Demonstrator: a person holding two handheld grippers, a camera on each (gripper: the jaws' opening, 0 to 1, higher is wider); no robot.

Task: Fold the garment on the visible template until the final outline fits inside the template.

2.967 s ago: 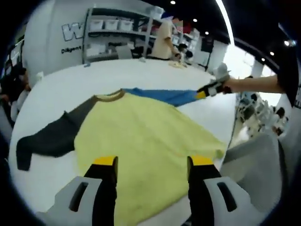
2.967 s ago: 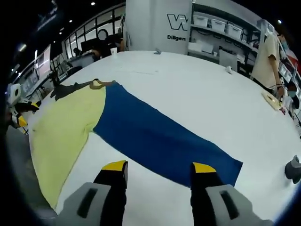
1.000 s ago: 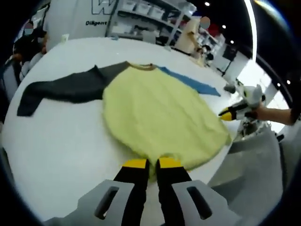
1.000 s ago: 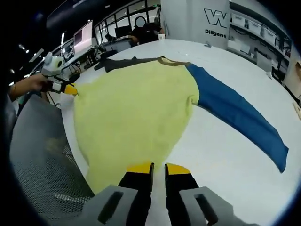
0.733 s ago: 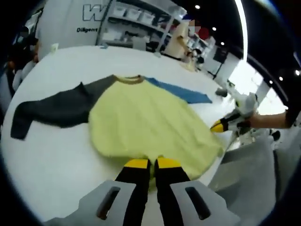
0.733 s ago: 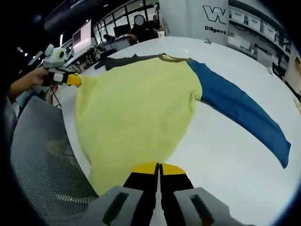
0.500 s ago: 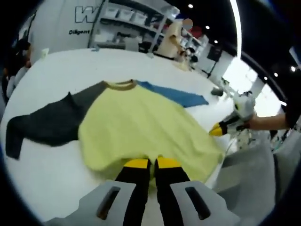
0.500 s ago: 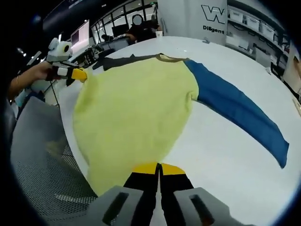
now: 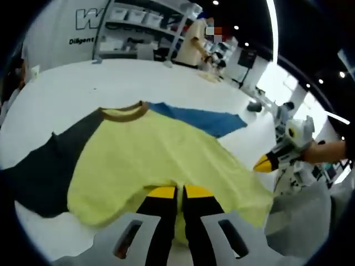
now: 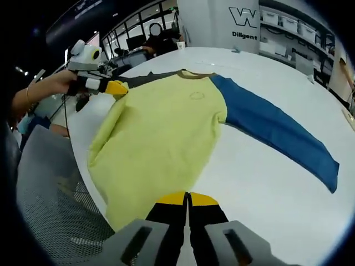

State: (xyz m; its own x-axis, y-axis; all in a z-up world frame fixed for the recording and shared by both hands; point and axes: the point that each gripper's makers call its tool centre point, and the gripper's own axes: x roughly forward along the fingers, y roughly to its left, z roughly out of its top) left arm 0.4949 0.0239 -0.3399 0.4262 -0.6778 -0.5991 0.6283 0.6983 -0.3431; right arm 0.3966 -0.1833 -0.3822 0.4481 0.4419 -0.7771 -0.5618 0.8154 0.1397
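The shirt (image 9: 161,160) lay spread on the white table (image 9: 72,88), its yellow body nearest the table's edge, its brown collar (image 9: 123,112) farther in, the dark sleeve (image 9: 39,172) out to one side of the collar and the blue sleeve (image 10: 277,136) out to the other. The left gripper (image 9: 176,194) had its jaws together, clamped on the hem of the shirt. The right gripper (image 10: 186,199) was likewise pinched on the hem at the other corner, with the hem lifted off the table. No template outline could be made out under the cloth. This looked like the first fold, hem toward collar. The next move would call for carrying both corners evenly toward the collar, keeping the hem straight and the sleeves on the table.
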